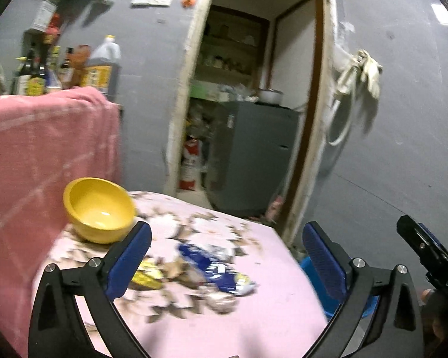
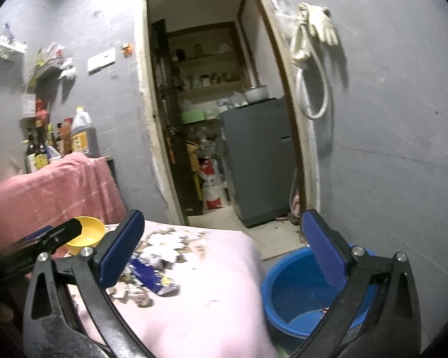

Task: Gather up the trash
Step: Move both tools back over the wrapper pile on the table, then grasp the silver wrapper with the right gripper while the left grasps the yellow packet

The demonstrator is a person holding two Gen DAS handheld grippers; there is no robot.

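A crumpled blue snack wrapper [image 1: 216, 268] lies on the pink flowered tablecloth [image 1: 254, 322], with a yellow wrapper [image 1: 147, 277] beside it to the left. The blue wrapper also shows in the right wrist view [image 2: 150, 274]. My left gripper [image 1: 225, 256] is open and empty, hovering just above and in front of the wrappers. My right gripper [image 2: 222, 250] is open and empty, held over the table's right edge. A blue plastic basin [image 2: 295, 292] stands on the floor to the right of the table; its rim shows in the left wrist view [image 1: 309, 264].
A yellow bowl [image 1: 100, 208] sits at the table's far left. A pink cloth [image 1: 44, 149] covers a higher surface behind it, with sauce bottles [image 1: 44, 71] beyond. An open doorway [image 1: 254, 104] leads to a storeroom with a grey cabinet [image 1: 251, 155]. Gloves [image 1: 363, 70] hang on the wall.
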